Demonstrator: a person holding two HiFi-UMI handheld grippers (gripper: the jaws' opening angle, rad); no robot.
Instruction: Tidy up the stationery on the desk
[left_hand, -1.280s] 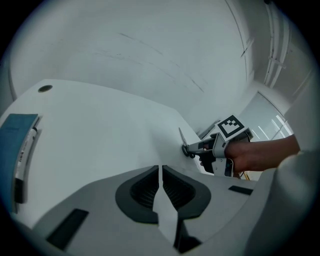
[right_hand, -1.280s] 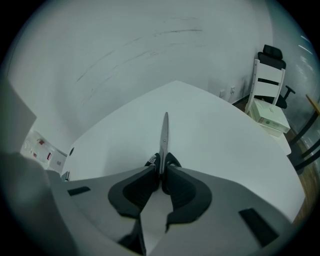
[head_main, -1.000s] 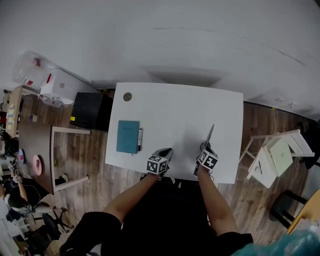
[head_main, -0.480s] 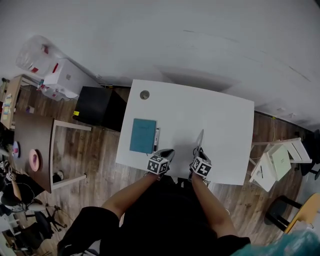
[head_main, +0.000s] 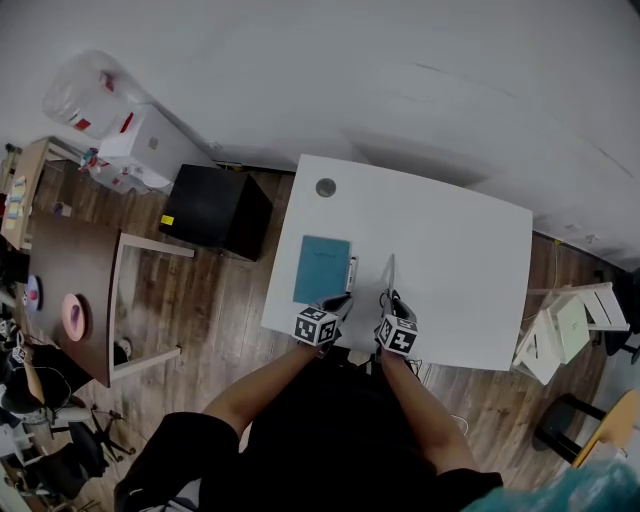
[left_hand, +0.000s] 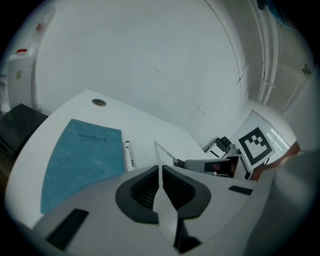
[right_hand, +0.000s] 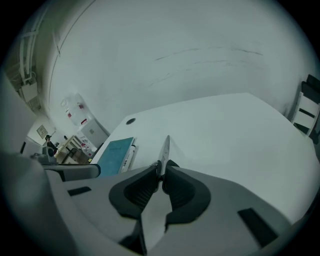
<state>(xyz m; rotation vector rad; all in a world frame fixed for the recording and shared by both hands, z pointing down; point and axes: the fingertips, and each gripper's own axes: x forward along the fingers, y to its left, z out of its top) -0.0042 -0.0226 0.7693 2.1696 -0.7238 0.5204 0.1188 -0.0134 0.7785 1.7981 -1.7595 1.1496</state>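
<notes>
A teal notebook (head_main: 322, 268) lies near the white desk's (head_main: 450, 260) front left, with a white marker pen (head_main: 351, 273) along its right edge. My right gripper (head_main: 388, 297) is shut on a thin grey ruler (head_main: 391, 272) that sticks out past the jaws, on edge, just right of the pen. The right gripper view shows the ruler (right_hand: 164, 147) pinched between the pads, with the notebook (right_hand: 114, 154) to its left. My left gripper (head_main: 340, 300) hovers at the notebook's near right corner. In its own view the left gripper (left_hand: 160, 167) is closed to a slit above the notebook (left_hand: 80, 160) and pen (left_hand: 129, 155).
A round cable grommet (head_main: 326, 187) sits in the desk's far left corner. Left of the desk stand a black cabinet (head_main: 215, 210), a brown table (head_main: 70, 290) and white boxes (head_main: 140, 150). A white folding chair (head_main: 560, 325) stands to the right.
Both grippers have moved left along the desk's front edge toward the notebook and pen. The right one still carries the ruler. The head view has swung left with them.
</notes>
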